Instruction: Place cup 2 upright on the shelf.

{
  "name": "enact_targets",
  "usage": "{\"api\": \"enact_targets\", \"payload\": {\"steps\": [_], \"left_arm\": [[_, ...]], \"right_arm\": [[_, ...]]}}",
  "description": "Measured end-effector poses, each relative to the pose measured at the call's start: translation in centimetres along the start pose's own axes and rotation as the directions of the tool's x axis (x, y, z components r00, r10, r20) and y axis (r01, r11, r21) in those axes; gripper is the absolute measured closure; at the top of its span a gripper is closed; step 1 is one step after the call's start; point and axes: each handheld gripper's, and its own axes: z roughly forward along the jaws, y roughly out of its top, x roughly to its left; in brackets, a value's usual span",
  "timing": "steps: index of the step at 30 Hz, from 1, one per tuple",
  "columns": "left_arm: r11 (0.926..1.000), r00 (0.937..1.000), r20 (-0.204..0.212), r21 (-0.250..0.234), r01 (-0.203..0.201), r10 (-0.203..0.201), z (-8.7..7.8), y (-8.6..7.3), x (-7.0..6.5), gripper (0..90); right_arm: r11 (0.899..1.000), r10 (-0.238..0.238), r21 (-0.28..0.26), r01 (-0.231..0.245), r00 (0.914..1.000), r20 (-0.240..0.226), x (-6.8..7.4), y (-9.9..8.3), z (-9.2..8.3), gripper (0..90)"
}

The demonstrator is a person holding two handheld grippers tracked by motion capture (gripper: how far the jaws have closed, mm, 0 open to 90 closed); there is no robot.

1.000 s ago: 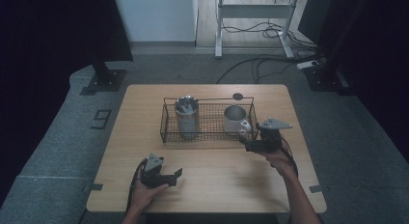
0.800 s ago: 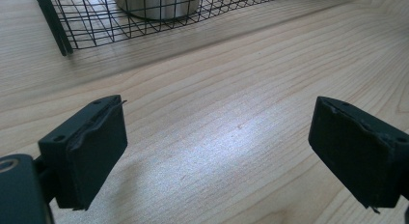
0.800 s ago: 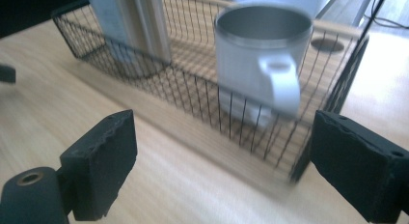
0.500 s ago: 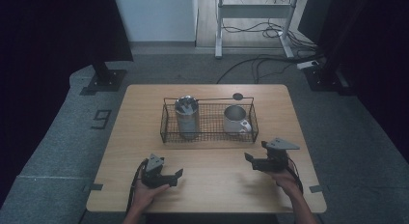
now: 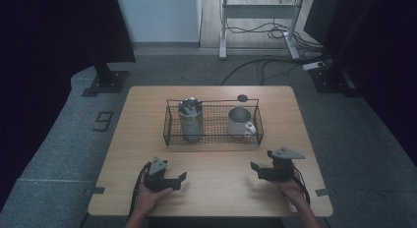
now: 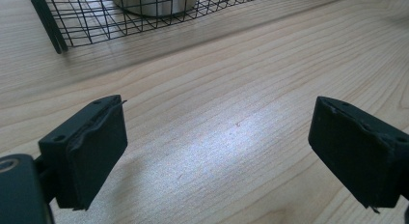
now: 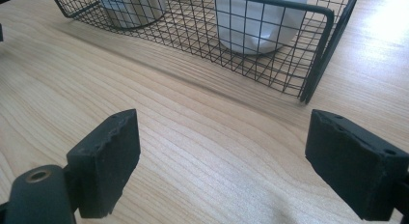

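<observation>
A black wire basket (image 5: 212, 100) stands mid-table, with a steel tumbler (image 5: 190, 117) at its left and a white mug (image 5: 239, 121) at its right. My left gripper (image 5: 180, 177) rests at the front left of the wooden table (image 5: 221, 198), open, with bare wood between its jaws (image 6: 217, 137). My right gripper (image 5: 255, 170) sits low at the front right, its jaws just closing somewhat but still apart, nothing between them (image 7: 222, 151). The right gripper view faces the basket (image 7: 289, 4), the mug (image 7: 255, 26) and the tumbler (image 7: 130, 9). In the left gripper view the basket (image 6: 96, 21) holds a pale vessel (image 6: 149, 2).
A small black disc (image 5: 242, 98) lies on the table behind the basket. Beyond the table are grey carpet, a black stand base (image 5: 105, 80), floor cables (image 5: 265, 66) and a metal frame (image 5: 255, 12). Bare wood runs between both grippers and the basket.
My right gripper has dropped from beside the basket's right end and come back toward the table's front right. The left gripper has stayed where it was.
</observation>
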Motion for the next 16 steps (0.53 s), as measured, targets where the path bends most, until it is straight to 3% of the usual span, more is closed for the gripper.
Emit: {"api": "enact_targets", "payload": {"steps": [16], "left_arm": [[1.0,1.0,-0.002,-0.002,-0.005,0.005,-0.09,0.04,0.03,6.6]], "right_arm": [[1.0,0.002,-0.001,-0.002,1.0,0.008,-0.09,-0.2,-0.03,12.4]]}}
